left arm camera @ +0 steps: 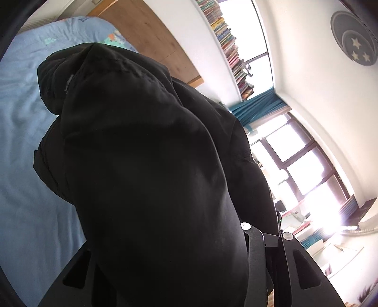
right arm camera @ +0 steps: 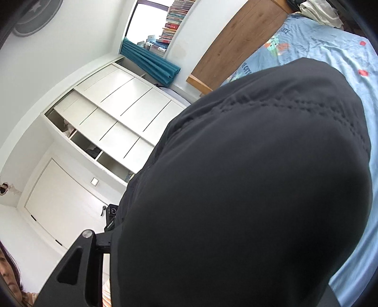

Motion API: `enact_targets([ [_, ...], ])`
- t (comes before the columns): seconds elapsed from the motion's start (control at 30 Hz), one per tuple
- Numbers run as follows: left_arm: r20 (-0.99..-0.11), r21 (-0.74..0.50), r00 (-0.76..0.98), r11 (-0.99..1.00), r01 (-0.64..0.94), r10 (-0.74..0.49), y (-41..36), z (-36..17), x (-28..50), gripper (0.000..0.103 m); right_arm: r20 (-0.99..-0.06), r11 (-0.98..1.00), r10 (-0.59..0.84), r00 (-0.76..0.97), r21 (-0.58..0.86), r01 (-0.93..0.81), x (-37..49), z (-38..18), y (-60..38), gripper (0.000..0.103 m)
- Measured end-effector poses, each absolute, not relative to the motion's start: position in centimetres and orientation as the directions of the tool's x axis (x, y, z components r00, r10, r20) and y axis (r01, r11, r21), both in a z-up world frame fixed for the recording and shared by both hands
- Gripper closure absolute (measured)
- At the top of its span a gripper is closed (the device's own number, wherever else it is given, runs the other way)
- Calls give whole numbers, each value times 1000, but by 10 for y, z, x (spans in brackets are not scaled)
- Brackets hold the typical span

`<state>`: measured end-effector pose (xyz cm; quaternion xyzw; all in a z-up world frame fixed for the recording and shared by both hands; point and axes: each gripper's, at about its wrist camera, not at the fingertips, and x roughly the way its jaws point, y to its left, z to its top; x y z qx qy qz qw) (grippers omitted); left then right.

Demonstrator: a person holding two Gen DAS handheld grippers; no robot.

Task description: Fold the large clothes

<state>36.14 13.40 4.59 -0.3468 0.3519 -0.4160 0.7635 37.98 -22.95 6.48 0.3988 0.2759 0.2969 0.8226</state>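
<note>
Garment [left arm camera: 151, 165] apparently clamped in both claws, above bed [left arm camera: 21, 118].

A bed [left arm camera: 21, 132] covered by a light blue printed sheet [right arm camera: 330, 47]; beside its wooden headboard [right arm camera: 238, 44], pale crumpled clothes [right arm camera: 321, 11] lie on the sheet.

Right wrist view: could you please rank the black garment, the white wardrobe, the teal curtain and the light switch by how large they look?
1. black garment, though nearness to the camera inflates it
2. white wardrobe
3. teal curtain
4. light switch
</note>
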Motion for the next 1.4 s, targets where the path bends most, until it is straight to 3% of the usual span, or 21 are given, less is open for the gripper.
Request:
enact_targets([
  [0.13, -312, -828, 398, 452, 331, -863, 144, 18, 336, 65, -264, 513, 708, 655, 830, -219, 357, 40, -237, 61],
  [0.23, -417, -814, 378, 524, 248, -827, 146, -20, 319, 65, -360, 547, 696, 622, 826, -134, 345, 5, -236, 61],
  [0.33, -468, -805, 371, 560, 193, -802, 157, -46, 311, 65, -426, 570, 679, 598, 819, -64, 336, -24, -236, 60],
  [0.5, -597, -753, 372, 657, 46, -711, 200, -71, 303, 56, -471, 552, 630, 618, 831, 69, 316, -56, -265, 46],
  [0.57, -614, -746, 383, 666, 2, -690, 216, -74, 299, 54, -481, 542, 621, 619, 834, 105, 308, -61, -272, 38],
  [0.7, -633, -734, 402, 678, -42, -661, 240, -60, 283, 50, -539, 567, 585, 606, 806, 169, 283, -74, -303, 32],
  [1.03, -732, -614, 438, 785, -90, -522, 239, -15, 302, 46, -622, 676, 364, 693, 688, 264, 231, -4, -331, 30],
  [1.2, -762, -545, 524, 813, -205, -379, 284, 4, 253, 45, -624, 729, 304, 720, 639, 245, 178, 39, -342, 29],
  [1.4, -759, -448, 592, 878, -171, -272, 272, 42, 203, 39, -642, 798, 224, 733, 552, 239, 136, 77, -301, 29],
])
